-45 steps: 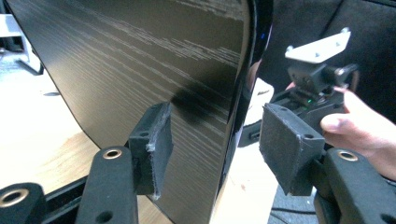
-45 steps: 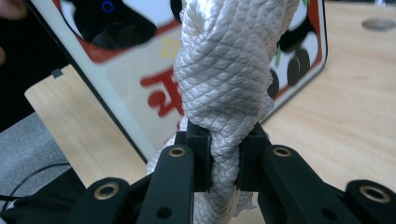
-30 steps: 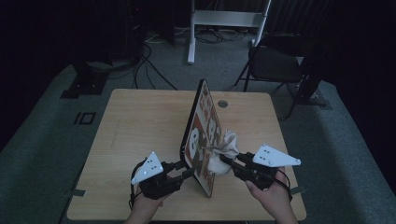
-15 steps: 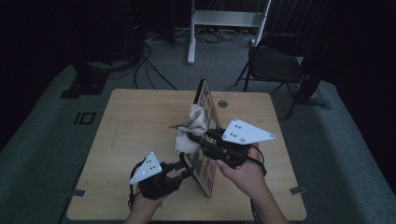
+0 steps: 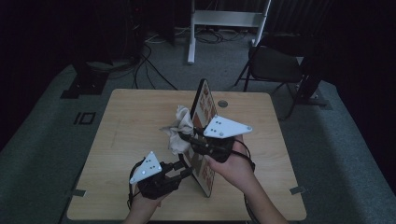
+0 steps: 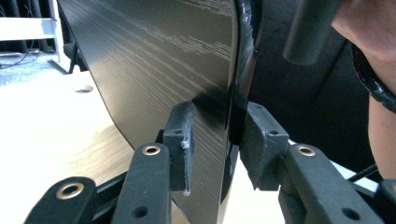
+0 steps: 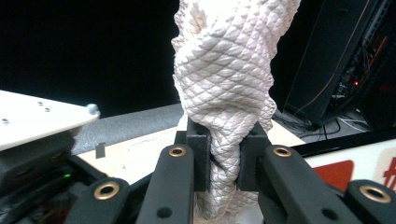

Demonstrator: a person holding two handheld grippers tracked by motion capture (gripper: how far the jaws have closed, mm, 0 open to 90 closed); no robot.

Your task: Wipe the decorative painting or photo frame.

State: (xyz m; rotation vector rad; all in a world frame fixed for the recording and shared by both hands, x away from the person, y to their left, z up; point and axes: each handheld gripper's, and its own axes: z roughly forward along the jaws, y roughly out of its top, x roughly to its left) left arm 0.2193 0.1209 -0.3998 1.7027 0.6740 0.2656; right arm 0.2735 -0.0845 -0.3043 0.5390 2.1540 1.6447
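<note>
Left: the left tongs [image 5: 184, 164], held low near the bench's near edge, are clamped on the lower near edge of a board [image 5: 205, 140] that stands on edge on the bench [image 5: 126, 126]. In the left gripper view the two pads [image 6: 183, 140] press on either side of the thin panel [image 6: 154, 70], whose dark, faintly grained face slants up and away; the jaws stand fairly narrow, parted only as far as the panel is thick. The jaws have just been closing slightly with the board between them. Pale bench wood shows at that view's left, with a small round hole [image 6: 84, 88] in it.

Centre: the board rises upright on the middle of the bench, running from near the near edge toward the far edge, its printed face with red and white patches turned to the bench's right side. A crumpled whitish cloth [image 5: 180, 128] hangs in the air just beside the board's dark left face; whether it touches the panel cannot be told.

Right: the right tongs [image 5: 184, 136] reach across the board's top edge from the right side and are closed tight on the cloth. In the right gripper view the pads [image 7: 201, 154] pinch a twisted neck of the quilted, diamond-textured fabric [image 7: 229, 70], which bunches above the jaws. A white three-cornered plate [image 5: 226, 127] tops this gripper, and the person's right hand [image 5: 231, 163] grips it over the right half of the bench.
</note>
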